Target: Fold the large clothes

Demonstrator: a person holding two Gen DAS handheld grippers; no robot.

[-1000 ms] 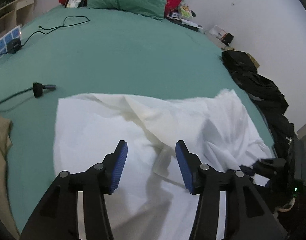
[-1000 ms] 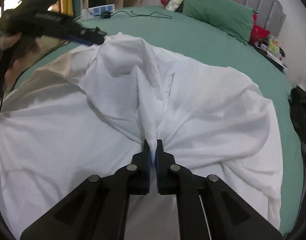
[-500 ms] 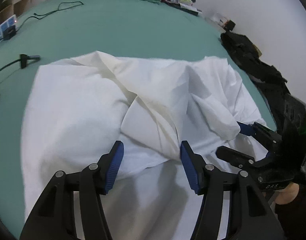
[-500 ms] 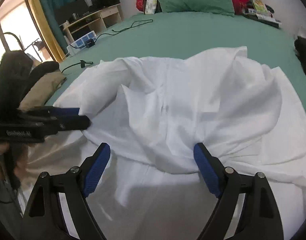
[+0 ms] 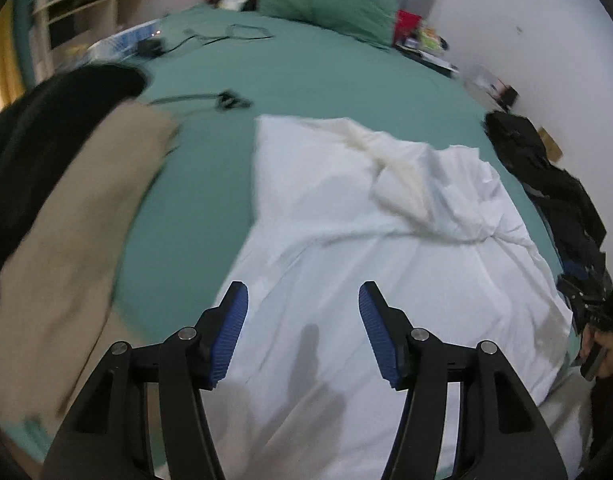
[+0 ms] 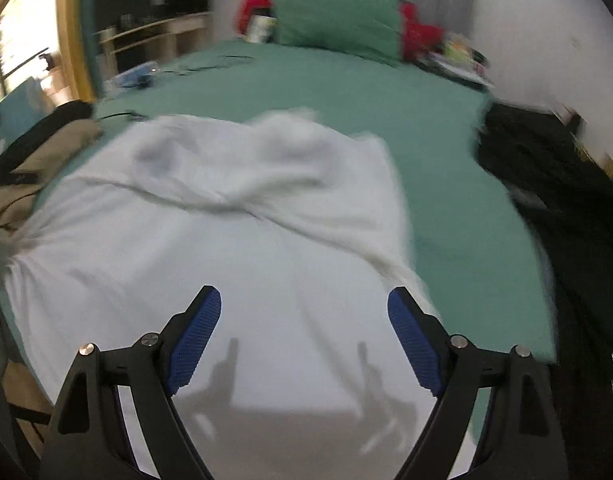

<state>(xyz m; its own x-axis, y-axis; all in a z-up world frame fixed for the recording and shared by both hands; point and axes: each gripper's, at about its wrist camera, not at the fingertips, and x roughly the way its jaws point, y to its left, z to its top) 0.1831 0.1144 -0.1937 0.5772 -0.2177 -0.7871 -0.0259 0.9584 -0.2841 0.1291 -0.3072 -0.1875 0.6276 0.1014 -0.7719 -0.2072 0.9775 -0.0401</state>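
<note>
The white garment (image 5: 346,260) is lying on the green bed (image 5: 326,80), running lengthwise toward the pillow end, directly ahead of both the left gripper (image 5: 302,332) and right gripper (image 6: 304,340), jaws spread, gripping nothing

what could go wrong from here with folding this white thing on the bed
1. Both claws, left and right, are open and hold nothing, so the crumpled white cloth garment may stay bunched where it lies.
2. Its rumpled far part lies doubled over itself; a grab there could catch several layers and lock in creases.
3. The tan fabric pile and the black clothes heap flank it, so a wide fold might drag into them.
</note>
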